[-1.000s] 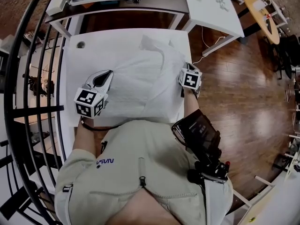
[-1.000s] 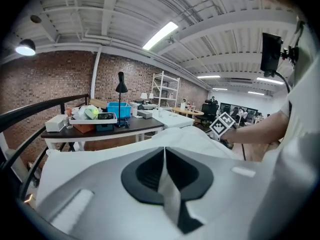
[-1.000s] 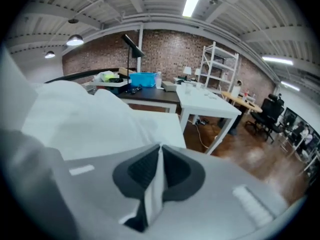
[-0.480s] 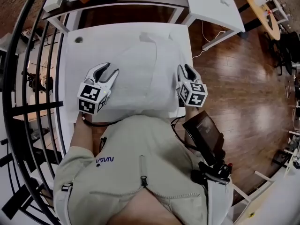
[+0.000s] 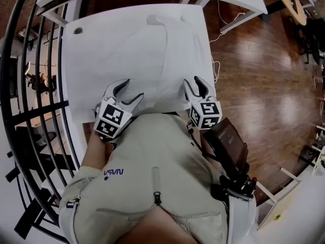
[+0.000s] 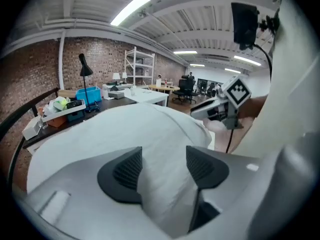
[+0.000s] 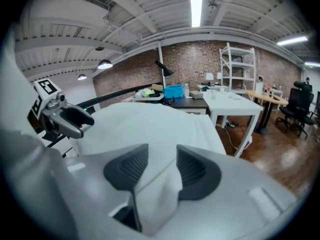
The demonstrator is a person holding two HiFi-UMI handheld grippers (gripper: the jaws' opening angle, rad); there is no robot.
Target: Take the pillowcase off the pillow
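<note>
Head view, looking steeply down: a white pillow lies flat on a white table, filling most of its top. The person's torso is pressed against the table's near edge. The left gripper sits at the pillow's near left corner and the right gripper at its near right corner. Both point away from the person, across the pillow. Each has its jaws spread, and the pillow's near edge lies just beneath the tips.

Left gripper view: the jaws stand wide apart, having just been opening. A ridge of the pillow's white cloth runs up through the gap between the two dark ribbed pads. The pads are released and do not pinch it. The rest of the pillow spreads out ahead, and the other gripper shows at its far corner, to the right.

Right gripper view: these jaws are also parted and have just been opening, though the gap is narrower. A loose fold of white cloth lies between the pads, close against both, not clamped. The pillow stretches ahead, with the other gripper at upper left.
</note>
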